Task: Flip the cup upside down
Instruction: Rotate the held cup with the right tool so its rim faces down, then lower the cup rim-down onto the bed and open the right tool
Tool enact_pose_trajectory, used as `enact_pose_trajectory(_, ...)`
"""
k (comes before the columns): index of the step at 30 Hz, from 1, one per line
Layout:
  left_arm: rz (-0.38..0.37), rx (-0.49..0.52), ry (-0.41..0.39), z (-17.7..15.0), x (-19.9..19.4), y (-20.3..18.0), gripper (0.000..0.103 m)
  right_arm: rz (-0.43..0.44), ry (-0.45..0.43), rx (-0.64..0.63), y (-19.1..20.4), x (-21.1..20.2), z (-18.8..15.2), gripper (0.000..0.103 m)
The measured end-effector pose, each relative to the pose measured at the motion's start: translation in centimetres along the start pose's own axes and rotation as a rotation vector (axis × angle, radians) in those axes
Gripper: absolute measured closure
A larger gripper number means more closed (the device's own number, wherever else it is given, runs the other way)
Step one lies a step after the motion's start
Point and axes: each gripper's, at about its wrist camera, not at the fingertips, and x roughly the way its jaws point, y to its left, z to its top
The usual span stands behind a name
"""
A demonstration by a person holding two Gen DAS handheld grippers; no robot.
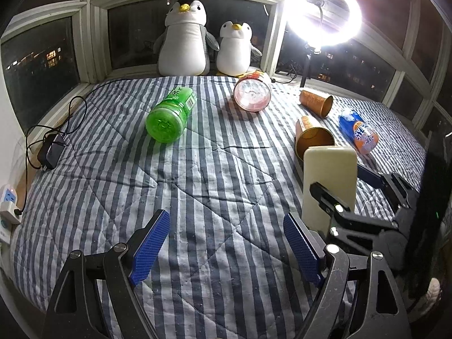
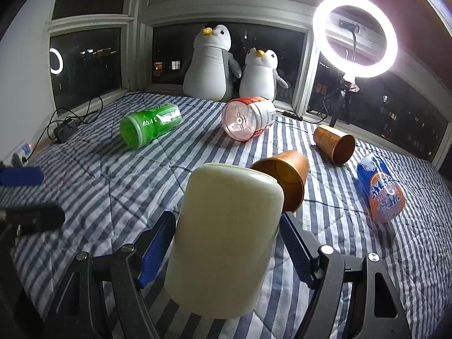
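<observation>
Left wrist cam: left gripper [image 1: 226,250] is spread wide w/ nothing between its ribbed blue pads, just soft quilted striped bedding [image 1: 197,175] ahead, and the smooth matte cream cup [image 1: 329,186] stands upright to its right, clamped in the right gripper. Right wrist cam: right gripper [image 2: 227,244] squeezes that rounded cup [image 2: 226,240] at mid-body; a glossy copper cup [image 2: 285,182] lies on its side right behind it, open quilt off to the left.
</observation>
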Motion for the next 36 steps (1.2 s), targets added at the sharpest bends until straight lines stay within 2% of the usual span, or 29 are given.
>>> enact_pose_trajectory(6,-0.005,0.012,0.002,-0.2,0.1,-0.3,0.018,-0.014,-0.028,-0.022,0.3,-1.7,-1.5,0.030)
enact_pose_trajectory(21,0.001,0.044,-0.009,-0.9,0.1,-1.7,0.018,0.036,0.020,0.027,0.5,-3.3,-4.0,0.031)
enact_pose_trajectory(28,0.020,0.051,-0.068,-1.4,-0.7,-2.4,0.018,0.061,0.007,0.061,0.1,-5.0,-3.8,0.031)
enact_pose_trajectory(36,0.072,0.081,-0.186,-2.7,-2.5,-4.3,0.018,0.045,-0.023,0.124,-0.9,-7.9,-4.3,0.030)
